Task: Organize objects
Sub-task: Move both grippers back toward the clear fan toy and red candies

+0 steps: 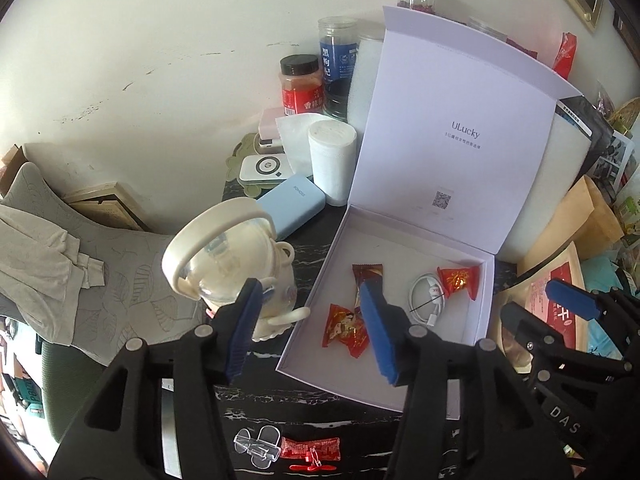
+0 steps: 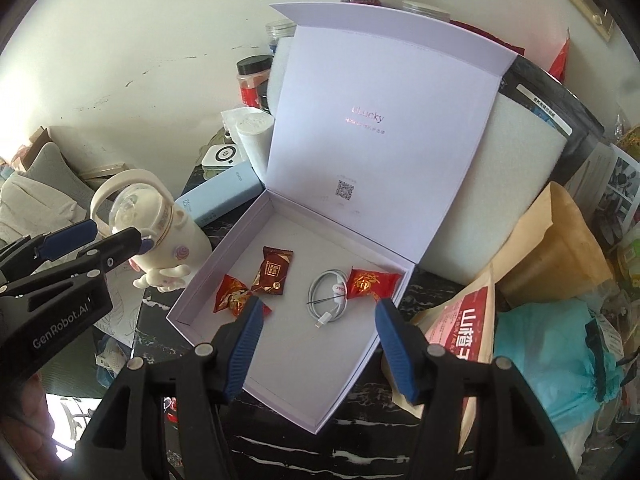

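Note:
A pale lilac box [image 1: 404, 256] [image 2: 320, 248] lies open on the dark marble table, its lid standing upright. Inside lie a dark red candy [image 1: 366, 274] [image 2: 274, 270], a red candy [image 1: 344, 330] [image 2: 230, 298], a coiled white cable [image 1: 426, 294] [image 2: 326, 294] and another red candy [image 1: 460, 280] [image 2: 372, 282]. My left gripper [image 1: 308, 292] hangs open over the box's left wall with nothing between its pads. My right gripper [image 2: 319, 308] hangs open and empty above the box's near part. A red packet [image 1: 310, 448] and a clear clip [image 1: 258, 446] lie in front of the box.
A cream bottle with a handle [image 1: 224, 256] [image 2: 160, 224] stands left of the box, with a blue power bank [image 1: 290, 204], a tissue roll [image 1: 330, 160] and jars [image 1: 302, 84] behind. Brown and red paper bags [image 2: 560, 248] crowd the right side.

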The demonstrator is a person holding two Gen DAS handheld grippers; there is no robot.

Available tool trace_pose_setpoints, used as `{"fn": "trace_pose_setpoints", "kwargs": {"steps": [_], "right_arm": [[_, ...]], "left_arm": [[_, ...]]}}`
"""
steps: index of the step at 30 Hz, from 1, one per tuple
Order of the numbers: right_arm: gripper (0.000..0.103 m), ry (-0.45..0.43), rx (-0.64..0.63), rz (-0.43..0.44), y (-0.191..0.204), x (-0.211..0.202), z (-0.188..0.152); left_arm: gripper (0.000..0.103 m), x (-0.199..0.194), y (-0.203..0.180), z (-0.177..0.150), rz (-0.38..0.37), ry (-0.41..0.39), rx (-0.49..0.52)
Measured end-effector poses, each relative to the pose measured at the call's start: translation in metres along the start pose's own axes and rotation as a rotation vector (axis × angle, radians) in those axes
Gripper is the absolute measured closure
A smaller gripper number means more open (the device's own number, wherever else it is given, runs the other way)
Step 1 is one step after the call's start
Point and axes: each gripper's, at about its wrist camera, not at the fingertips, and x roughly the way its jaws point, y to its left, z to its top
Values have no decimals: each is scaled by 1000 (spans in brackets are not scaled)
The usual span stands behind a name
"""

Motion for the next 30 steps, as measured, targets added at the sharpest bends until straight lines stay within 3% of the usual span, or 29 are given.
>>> {"fn": "trace_pose_setpoints", "kwargs": {"steps": [16, 30], "right_arm": [[44, -18, -78, 39, 34, -33, -39], [44, 25, -158, 93, 63, -30, -88]], "left_arm": [[45, -53, 36, -48, 64, -37, -73], [43, -72, 55, -109, 99, 1, -141]]}}
